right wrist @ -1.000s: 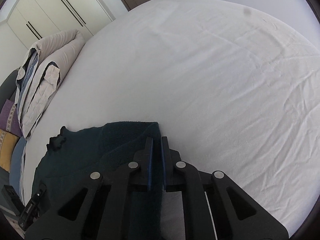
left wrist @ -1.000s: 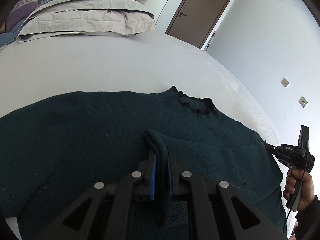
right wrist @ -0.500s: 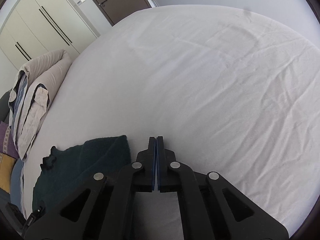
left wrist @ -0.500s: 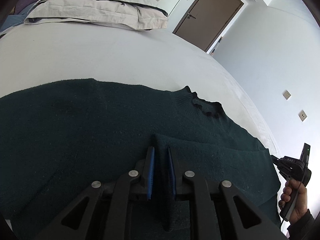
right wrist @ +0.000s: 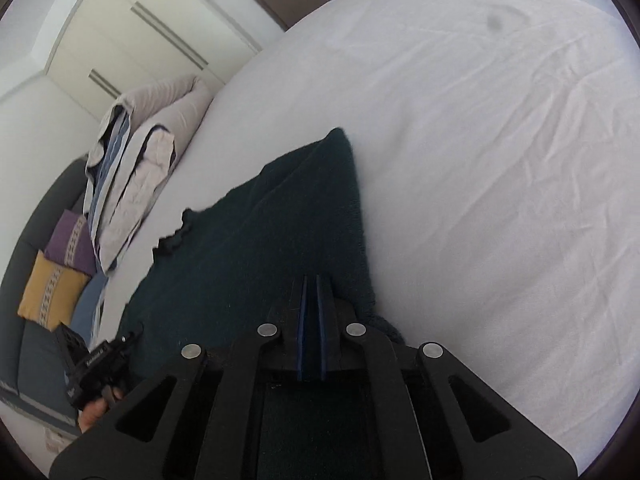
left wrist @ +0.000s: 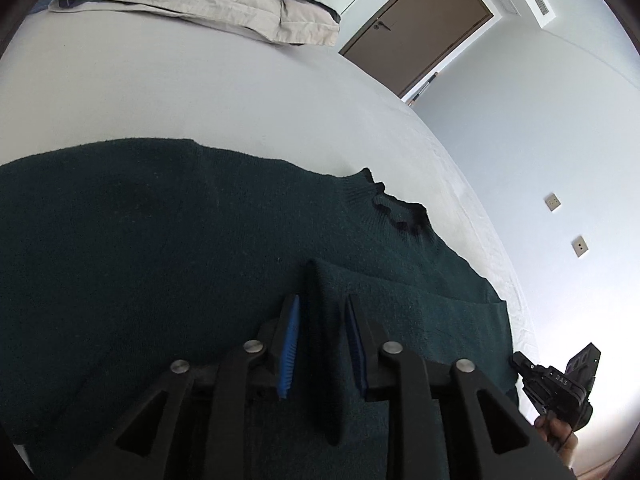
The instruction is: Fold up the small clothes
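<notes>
A dark green knit sweater (left wrist: 140, 260) lies flat on the white bed, collar (left wrist: 396, 212) toward the far side. One sleeve is folded across its body (left wrist: 420, 316). My left gripper (left wrist: 322, 344) has its jaws parted around the sleeve's cuff, the blue pads (left wrist: 290, 344) standing off the fabric. In the right wrist view the sweater (right wrist: 260, 256) lies below and ahead. My right gripper (right wrist: 311, 328) is nearly shut with a thin gap and holds nothing, just above the sweater's side edge. The right gripper also shows in the left wrist view (left wrist: 556, 384).
The white bedsheet (right wrist: 500, 160) stretches wide to the right. Folded beige and blue bedding (left wrist: 200, 4) lies at the bed's far end. A sofa with purple and yellow cushions (right wrist: 56, 276) stands beyond the bed. A brown door (left wrist: 416, 28) is at the back.
My left gripper has opened and let go of the sleeve cuff. My right gripper, which had let go of the sweater and closed, has swung back over the sweater's edge.
</notes>
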A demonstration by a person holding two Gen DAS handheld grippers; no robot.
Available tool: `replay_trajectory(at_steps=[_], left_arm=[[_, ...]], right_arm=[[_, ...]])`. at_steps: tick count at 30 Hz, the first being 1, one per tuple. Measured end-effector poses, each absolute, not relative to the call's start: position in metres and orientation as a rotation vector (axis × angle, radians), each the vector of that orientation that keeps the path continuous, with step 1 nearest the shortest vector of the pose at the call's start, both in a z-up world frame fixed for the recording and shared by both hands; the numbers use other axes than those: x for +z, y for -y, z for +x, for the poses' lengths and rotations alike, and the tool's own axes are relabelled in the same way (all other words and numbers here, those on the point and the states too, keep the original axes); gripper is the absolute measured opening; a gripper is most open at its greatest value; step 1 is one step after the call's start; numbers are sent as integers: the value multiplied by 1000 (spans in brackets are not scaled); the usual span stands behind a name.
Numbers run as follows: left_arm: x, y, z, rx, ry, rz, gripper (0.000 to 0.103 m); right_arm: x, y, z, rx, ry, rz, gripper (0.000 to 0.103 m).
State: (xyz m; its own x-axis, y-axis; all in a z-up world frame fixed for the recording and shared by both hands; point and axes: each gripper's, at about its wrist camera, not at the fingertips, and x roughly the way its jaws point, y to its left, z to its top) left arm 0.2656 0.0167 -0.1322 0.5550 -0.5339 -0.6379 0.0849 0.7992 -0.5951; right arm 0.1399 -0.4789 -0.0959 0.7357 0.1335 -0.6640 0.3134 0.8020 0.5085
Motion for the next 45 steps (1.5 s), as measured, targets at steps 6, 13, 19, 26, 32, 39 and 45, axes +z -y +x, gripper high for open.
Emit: replay_trajectory(at_steps=[6, 13, 19, 26, 32, 39, 45], left_arm=[[-89, -102, 192, -276, -778, -679, 96], [-109, -245, 81, -49, -706, -956, 94], [-135, -348, 14, 157, -587, -1255, 84], [-159, -399, 20, 272, -492, -1451, 84], [-155, -407, 53, 308, -535, -1411, 39], [-93, -351, 93, 249, -599, -1051, 8], [-22, -212, 147, 43, -630, -670, 8]], right_arm=[[-28, 443, 81, -218, -567, 474, 53], [22, 336, 31, -35, -417, 309, 88], [28, 258, 22, 153, -472, 288, 91], [18, 216, 22, 236, -589, 423, 90], [8, 222, 14, 225, -608, 444, 89], [-10, 263, 8, 169, -641, 487, 76], [-26, 304, 2, 114, -635, 560, 71]])
